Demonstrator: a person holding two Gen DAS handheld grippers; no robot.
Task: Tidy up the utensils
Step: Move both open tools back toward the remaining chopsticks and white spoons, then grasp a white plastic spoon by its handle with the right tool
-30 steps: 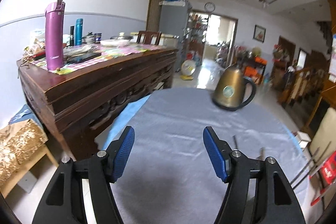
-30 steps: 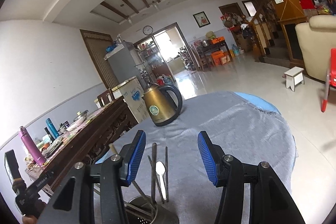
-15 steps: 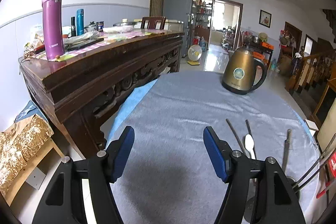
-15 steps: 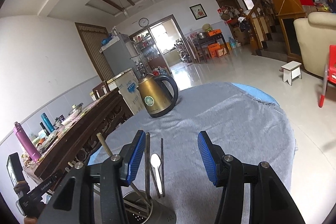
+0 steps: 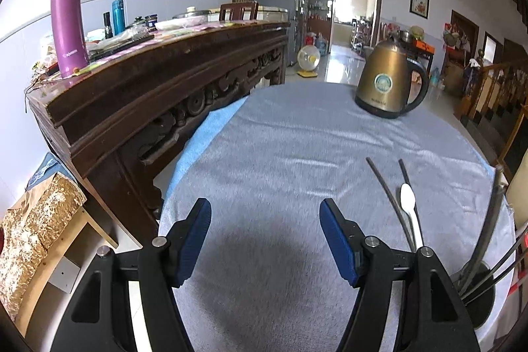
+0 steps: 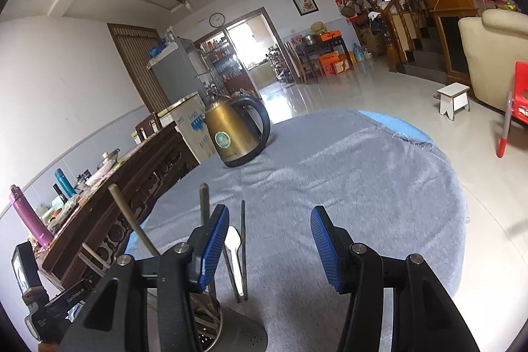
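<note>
Fingers, left: left gripper (image 5: 264, 240) reads wide apart and empty, low centre of its own frame, above bare grey tablecloth (image 5: 297, 160).
Fingers, right: right gripper (image 6: 269, 248) also reads wide apart with nothing between the pads.
Utensil location: I see a white spoon (image 5: 409, 207) and two dark chopsticks (image 5: 384, 183) lying on the cloth at lower right of the left view; in the right view they sit lower centre, just beside the left pad.
Holder: a metal utensil holder (image 6: 211, 332) stands at the bottom edge of the right view with several long handles already leaning in it.
Handling, spoon: I judge it light, stiff and probably plastic; smooth, so it may slip. Grip across the handle mid-length.
Handling, chopsticks: thin, rigid, prone to rolling; I would pinch them low against the cloth, near mid-length.
Obstacle: a kettle (image 5: 389, 81) stands at upper right of the left view, well apart from the utensils.
</note>
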